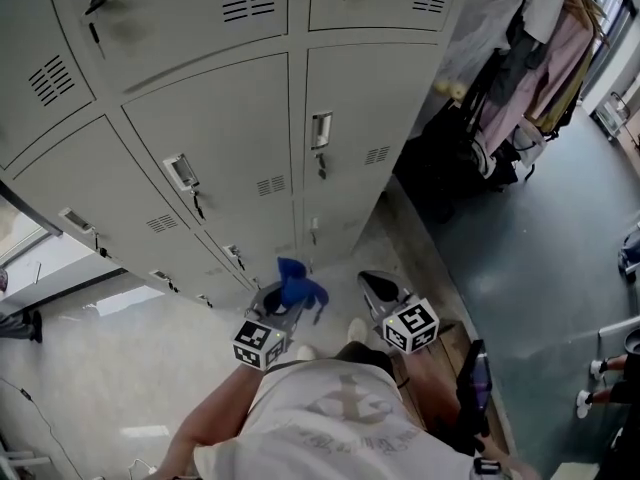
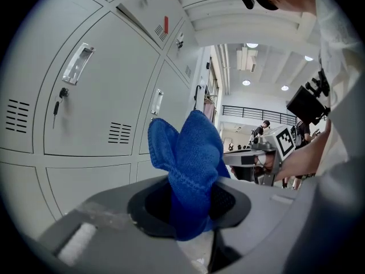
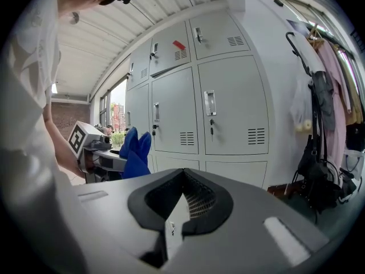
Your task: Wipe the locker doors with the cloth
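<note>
Cloth (image 2: 191, 164): blue, bunched, clamped in left tool (image 2: 191, 210), top half poking up past jaws. Held low, near bottom row of locker doors (image 1: 230, 158), not touching any of them. Right tool (image 3: 182, 204) just beside left one, tips together, gripping nothing. No damp streaks or clean patches visible on doors, so can't tell if any got wiped already. Looks like wiping not under way right now. Guessing most of bank left to do: bring cloth up to door face, press, rub.

Dark floor (image 1: 540, 268), clothes rack (image 1: 556, 53), ceiling lights (image 2: 251, 45)
</note>
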{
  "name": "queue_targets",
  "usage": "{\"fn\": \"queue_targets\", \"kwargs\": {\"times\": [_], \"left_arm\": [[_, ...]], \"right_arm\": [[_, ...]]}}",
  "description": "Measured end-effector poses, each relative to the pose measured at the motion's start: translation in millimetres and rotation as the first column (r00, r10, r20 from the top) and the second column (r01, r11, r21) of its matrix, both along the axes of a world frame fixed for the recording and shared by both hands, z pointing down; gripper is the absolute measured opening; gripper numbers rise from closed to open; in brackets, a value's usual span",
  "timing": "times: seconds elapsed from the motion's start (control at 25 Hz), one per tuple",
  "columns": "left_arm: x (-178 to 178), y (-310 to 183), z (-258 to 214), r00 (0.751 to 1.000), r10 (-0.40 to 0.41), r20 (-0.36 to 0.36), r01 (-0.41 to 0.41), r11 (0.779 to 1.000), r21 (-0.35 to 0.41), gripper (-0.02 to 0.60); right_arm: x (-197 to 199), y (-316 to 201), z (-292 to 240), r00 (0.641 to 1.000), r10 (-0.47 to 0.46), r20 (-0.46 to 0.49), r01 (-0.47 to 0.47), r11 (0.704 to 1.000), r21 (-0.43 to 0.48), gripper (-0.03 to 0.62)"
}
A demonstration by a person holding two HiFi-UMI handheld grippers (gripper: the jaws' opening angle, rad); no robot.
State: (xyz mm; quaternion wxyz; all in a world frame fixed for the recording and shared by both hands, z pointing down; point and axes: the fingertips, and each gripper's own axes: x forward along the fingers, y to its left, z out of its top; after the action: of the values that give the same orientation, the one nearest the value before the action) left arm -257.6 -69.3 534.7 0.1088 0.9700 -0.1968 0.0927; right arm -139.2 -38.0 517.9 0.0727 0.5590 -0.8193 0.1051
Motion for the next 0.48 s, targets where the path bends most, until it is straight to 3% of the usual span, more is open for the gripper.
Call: {"fn": "queue_targets", "kwargs": {"times": [0.2,0.48], "left_arm": [[7.0,-7.9,-7.8,0.998,0.034,-0.044,-0.033,0.999,0.026,0.124],[43.3,-34.9,-22.2,0.998,-0.036,-0.054,0.039,0.998,0.05,0.124]], "right_arm": [[6.6,-27.0,-3.8,0.998,-0.021,0.055,0.02,1.0,0.019,0.007],[37.9,-62.3,-25.8,0.995,-0.086,0.049,0.083,0.995,0.06,0.006]]}}
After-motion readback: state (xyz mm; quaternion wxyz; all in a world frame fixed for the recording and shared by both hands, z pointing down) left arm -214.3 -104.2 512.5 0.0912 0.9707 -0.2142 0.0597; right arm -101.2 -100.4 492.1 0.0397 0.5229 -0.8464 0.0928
